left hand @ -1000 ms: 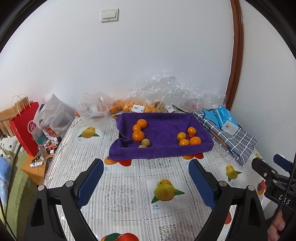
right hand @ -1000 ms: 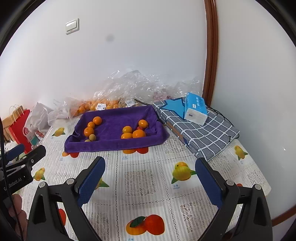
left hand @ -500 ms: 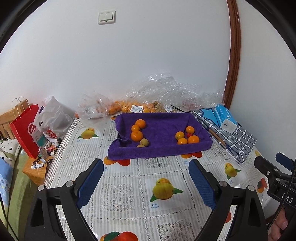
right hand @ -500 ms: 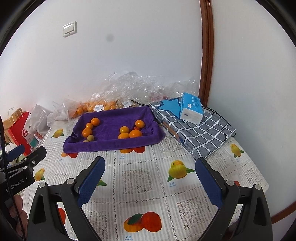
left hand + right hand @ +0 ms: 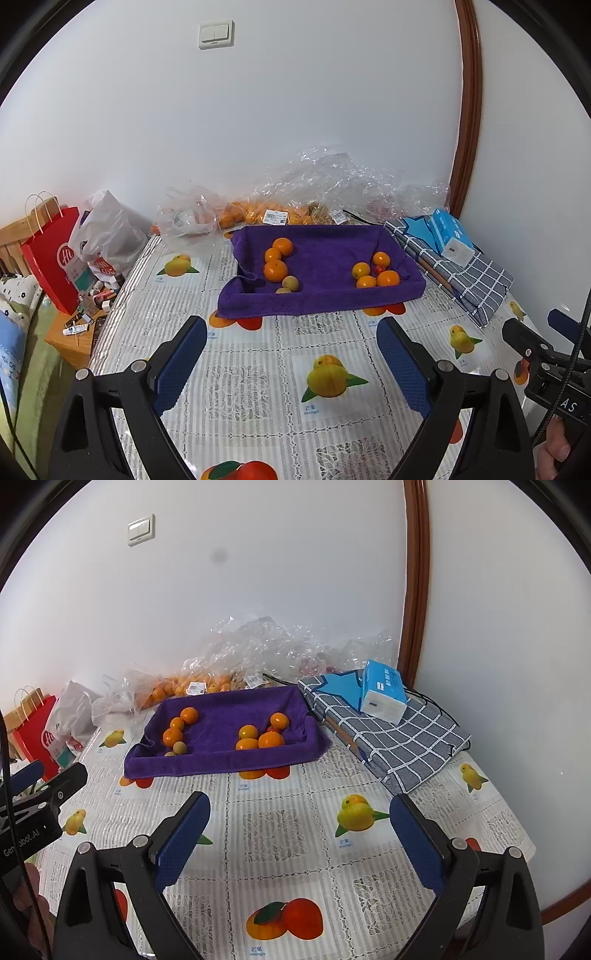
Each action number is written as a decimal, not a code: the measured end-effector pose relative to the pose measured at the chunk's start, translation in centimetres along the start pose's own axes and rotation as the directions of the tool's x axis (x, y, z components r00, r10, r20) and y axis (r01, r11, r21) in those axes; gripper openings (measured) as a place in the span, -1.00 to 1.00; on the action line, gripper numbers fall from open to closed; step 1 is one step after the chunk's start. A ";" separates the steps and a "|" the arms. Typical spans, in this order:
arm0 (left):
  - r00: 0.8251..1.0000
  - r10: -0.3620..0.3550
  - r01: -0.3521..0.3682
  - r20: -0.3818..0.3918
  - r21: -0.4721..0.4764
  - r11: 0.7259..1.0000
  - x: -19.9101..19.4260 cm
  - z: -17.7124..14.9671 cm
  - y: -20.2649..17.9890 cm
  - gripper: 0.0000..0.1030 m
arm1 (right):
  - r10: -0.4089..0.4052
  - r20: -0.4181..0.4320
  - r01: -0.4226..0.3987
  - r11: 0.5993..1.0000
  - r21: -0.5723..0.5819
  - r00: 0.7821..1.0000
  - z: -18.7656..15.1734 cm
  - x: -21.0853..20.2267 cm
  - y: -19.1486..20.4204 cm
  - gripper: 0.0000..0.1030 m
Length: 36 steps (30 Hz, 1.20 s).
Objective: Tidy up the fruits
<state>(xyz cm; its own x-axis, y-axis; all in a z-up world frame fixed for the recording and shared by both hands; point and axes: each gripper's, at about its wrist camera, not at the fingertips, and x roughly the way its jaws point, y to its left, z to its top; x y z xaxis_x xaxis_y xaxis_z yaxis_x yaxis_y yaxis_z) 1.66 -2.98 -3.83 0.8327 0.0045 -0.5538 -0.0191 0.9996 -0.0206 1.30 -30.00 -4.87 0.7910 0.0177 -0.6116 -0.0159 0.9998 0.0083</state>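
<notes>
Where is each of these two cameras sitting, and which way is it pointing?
Left wrist view: rides the left hand-held gripper, looking forward and down over the table at the purple towel-lined tray of oranges; its open blue pads frame the shot, and the right hand-held gripper pokes in at right.
Right wrist view: rides the right hand-held gripper, aimed likewise; the tissue pack sits nearer centre, and the left hand-held gripper shows at left.
Shared: tray, oranges, plastic bags, fruit-print tablecloth.

Oranges (image 5: 275,270) and small fruits lie in two clusters on the purple towel-lined tray (image 5: 325,295).
</notes>
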 end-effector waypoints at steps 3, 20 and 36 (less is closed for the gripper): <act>1.000 0.001 -0.001 0.003 -0.004 1.000 -0.2 0.1 0.2 0.81 | 0.003 0.000 -0.003 1.000 0.002 1.000 0.0 0.0 0.0 0.88; 1.000 0.001 -0.001 0.005 -0.002 1.000 -0.3 0.4 0.5 0.82 | 0.005 0.001 -0.005 1.000 0.003 1.000 0.0 -0.2 0.1 0.88; 1.000 0.004 -0.004 0.006 -0.006 1.000 -0.4 0.7 0.8 0.82 | 0.010 0.004 -0.010 1.000 -0.006 1.000 0.0 -0.3 0.3 0.88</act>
<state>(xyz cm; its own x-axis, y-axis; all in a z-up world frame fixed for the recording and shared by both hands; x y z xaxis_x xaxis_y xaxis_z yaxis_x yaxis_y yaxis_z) 1.71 -2.18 -3.03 0.8360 0.0090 -0.5486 -0.0258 0.9994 -0.0229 1.05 -29.75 -4.74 0.7931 0.0274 -0.6085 -0.0274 0.9996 0.0092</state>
